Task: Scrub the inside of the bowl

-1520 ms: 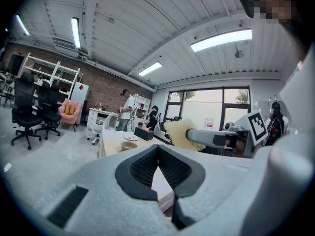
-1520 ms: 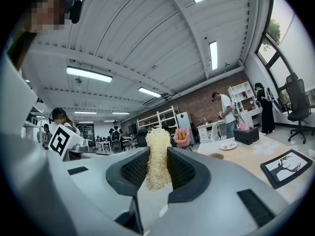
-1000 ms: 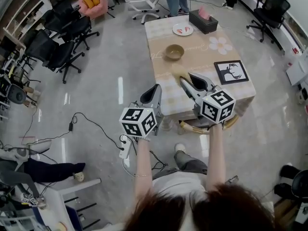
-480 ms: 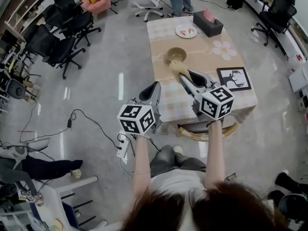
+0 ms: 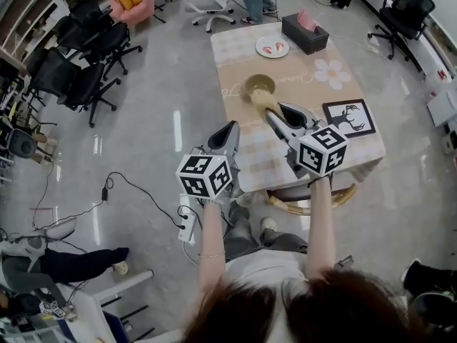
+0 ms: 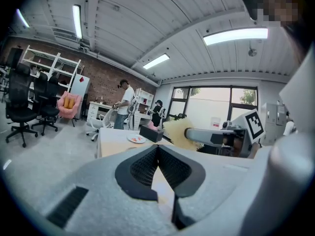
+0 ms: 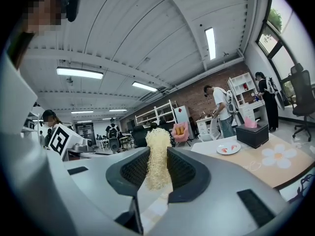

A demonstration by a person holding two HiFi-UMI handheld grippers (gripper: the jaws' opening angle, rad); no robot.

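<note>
The left gripper (image 5: 229,131) hangs off the left side of the table (image 5: 300,143), over the floor and well apart from anything it could steady; its own view shows the dark pads (image 6: 147,167) pressed together with nothing between them, so it is closed and empty. Next to the right, the bowl (image 5: 259,85) stands upright on the table near that left edge, unheld, with a plate (image 5: 272,46) and a dark tissue box (image 5: 305,33) farther back; the pale fibrous scrubber (image 5: 263,100) overlaps the bowl's near rim in the head view, though whether it touches or hangs above cannot be told. The right gripper (image 5: 283,117) carries it; the right gripper view shows the jaws clamped on the scrubber (image 7: 157,146), most of it standing proud beyond the tips. A framed picture (image 5: 347,116) lies just right of that gripper. The main risk, as I judge it, is the bowl itself; with no second grip on it, a sideways scrub could skate it toward the near left edge or tip it on its rim. The scrubber's long free end may also fold over rather than press into the bowl; a hard push could drag it out of the clamp; and a low approach could knock the rim with the jaw tips.
</note>
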